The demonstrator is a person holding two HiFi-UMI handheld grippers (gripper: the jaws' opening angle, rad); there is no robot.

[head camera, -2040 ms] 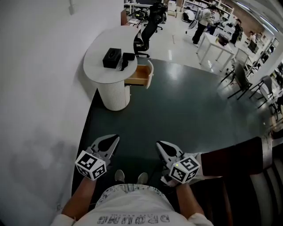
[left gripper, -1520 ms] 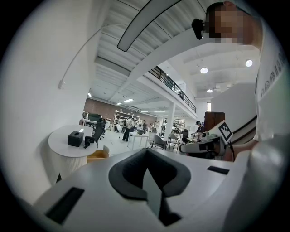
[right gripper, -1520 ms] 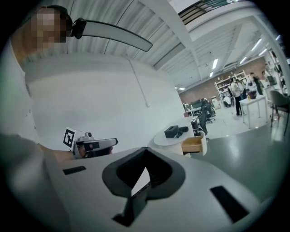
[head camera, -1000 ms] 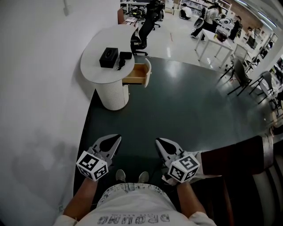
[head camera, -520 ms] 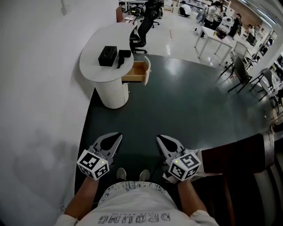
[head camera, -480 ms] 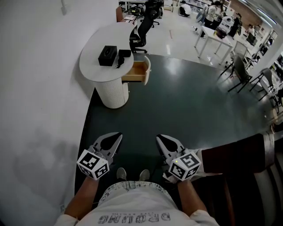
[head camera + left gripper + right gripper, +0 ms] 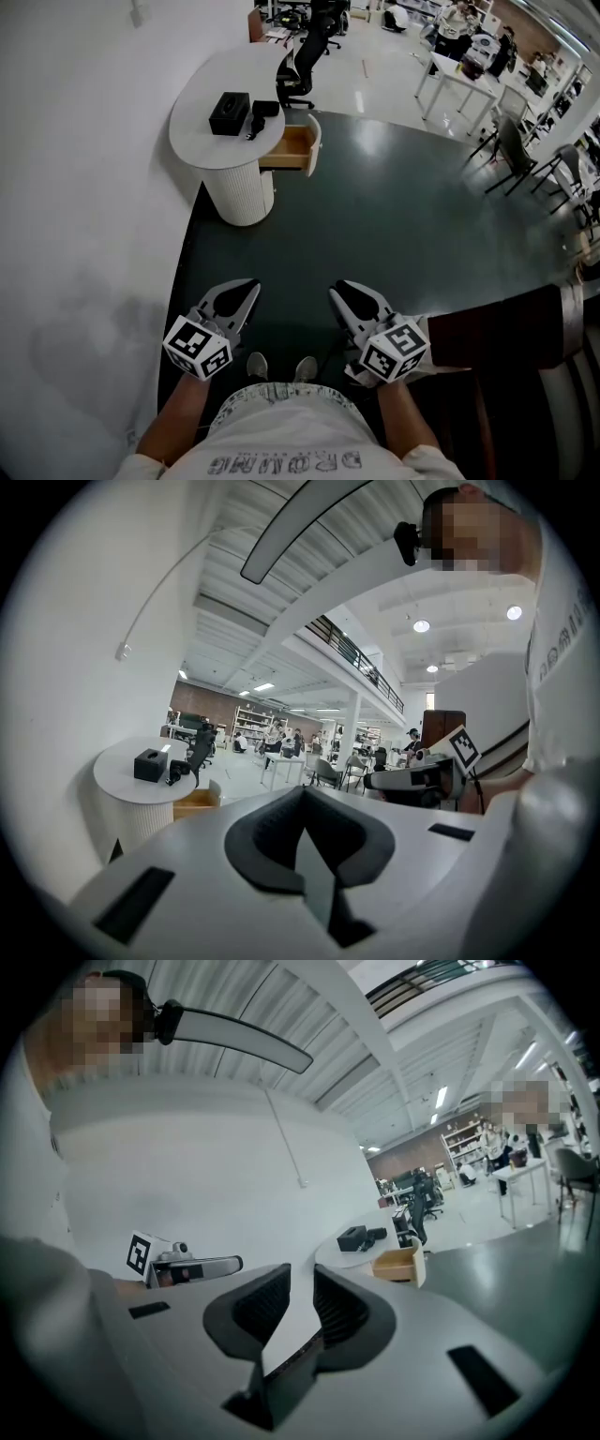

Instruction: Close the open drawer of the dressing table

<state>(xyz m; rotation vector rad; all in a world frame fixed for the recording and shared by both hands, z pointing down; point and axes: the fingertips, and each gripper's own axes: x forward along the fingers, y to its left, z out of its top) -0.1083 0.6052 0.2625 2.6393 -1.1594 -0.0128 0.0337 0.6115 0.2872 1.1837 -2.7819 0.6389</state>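
drawer (image 7: pixel 292 150) juts open under the round tabletop (image 7: pixel 202 141), well ahead. left tongs (image 7: pixel 247 289) are pressed together; right tongs (image 7: pixel 341 292) have just been opening, empty. step close, push its seemingly plain front squarely.

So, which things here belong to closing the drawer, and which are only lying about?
For the job:
open light wooden drawer with white front; round white dressing table on ribbed base; right tool, jaws just opening, empty; left tool, shut.

Lying about:
black rectangular box and small black item on that table; black office chair beyond.
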